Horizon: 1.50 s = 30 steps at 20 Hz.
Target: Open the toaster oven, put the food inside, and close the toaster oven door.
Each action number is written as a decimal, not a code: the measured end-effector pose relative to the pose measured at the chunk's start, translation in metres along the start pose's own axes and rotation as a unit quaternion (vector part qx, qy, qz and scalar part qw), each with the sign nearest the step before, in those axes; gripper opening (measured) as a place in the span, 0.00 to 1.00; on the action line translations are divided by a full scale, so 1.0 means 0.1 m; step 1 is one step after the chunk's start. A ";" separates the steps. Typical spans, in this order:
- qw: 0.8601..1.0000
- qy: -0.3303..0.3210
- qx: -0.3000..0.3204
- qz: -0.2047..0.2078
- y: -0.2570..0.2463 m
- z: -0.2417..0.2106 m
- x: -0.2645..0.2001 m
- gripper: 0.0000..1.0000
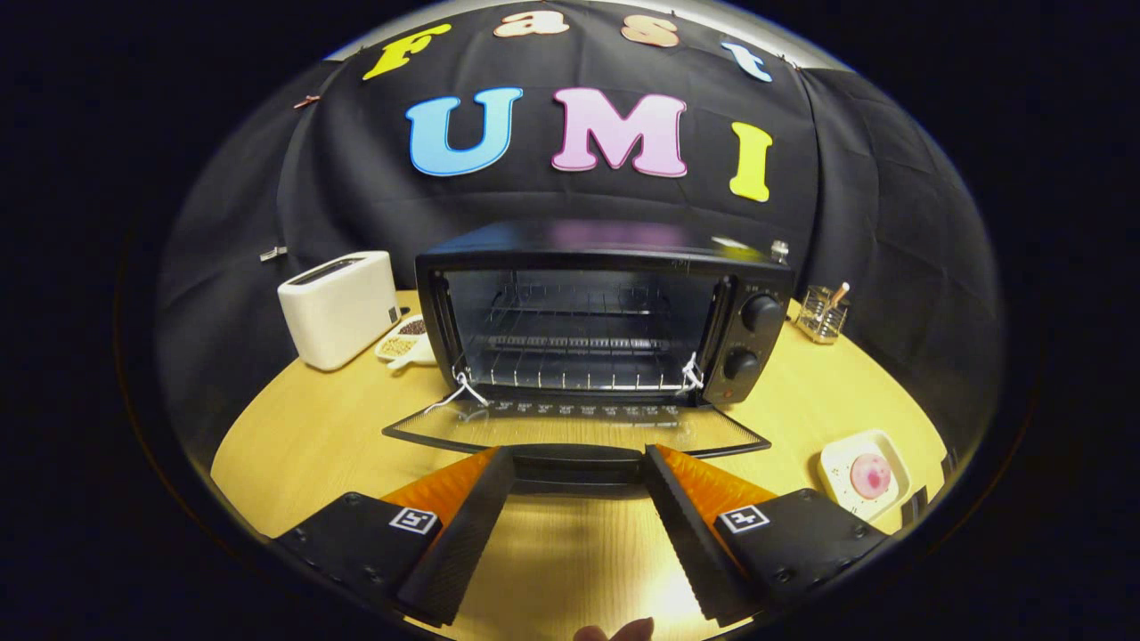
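Note:
A black toaster oven (606, 312) stands at the middle of a round wooden table. Its glass door (579, 427) lies folded down flat toward me, and the wire rack inside (570, 343) is bare. The door's dark handle bar (579, 465) sits just ahead of my fingertips, spanning the gap between them. My gripper (579, 458) is open, with nothing between its fingers. The food, a pink round piece (870, 474), rests on a small white square plate (842, 463) on the table, off to the right of the right finger.
A white slot toaster (340, 307) stands left of the oven, with a small white dish of grains (405, 341) beside it. A clear holder with a stick (824, 313) sits behind the oven's right side. Two knobs (759, 313) are on the oven's right panel.

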<state>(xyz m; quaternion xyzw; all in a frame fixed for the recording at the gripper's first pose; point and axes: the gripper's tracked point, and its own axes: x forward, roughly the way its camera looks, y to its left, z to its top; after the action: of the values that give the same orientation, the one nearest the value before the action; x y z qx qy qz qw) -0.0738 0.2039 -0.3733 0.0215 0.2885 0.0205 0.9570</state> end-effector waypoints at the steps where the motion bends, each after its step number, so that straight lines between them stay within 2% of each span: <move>1: 1.000 0.025 0.011 0.001 -0.02 -0.11 0.05 0.98; 4: 0.997 0.074 0.014 -0.008 -0.15 -0.29 0.13 0.98; 6: 0.997 0.077 -0.008 0.005 -0.20 -0.29 0.08 0.97; 11: 0.996 0.035 -0.036 0.080 -0.28 0.21 -0.18 0.98; 14: 0.993 0.037 -0.036 0.108 -0.63 0.47 -0.36 0.98; 18: 0.992 0.074 -0.036 0.097 -1.42 0.57 -0.47 0.98; 22: 0.990 0.113 -0.007 0.083 -2.14 0.52 -0.50 0.99; 25: 0.986 0.149 0.005 0.075 -2.64 0.39 -0.45 0.99; 30: 0.971 0.224 0.022 0.078 -3.24 0.02 -0.30 0.99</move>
<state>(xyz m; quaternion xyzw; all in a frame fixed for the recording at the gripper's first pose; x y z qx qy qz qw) -0.0890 -0.1208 -0.3728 0.0594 0.4935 0.0928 0.8628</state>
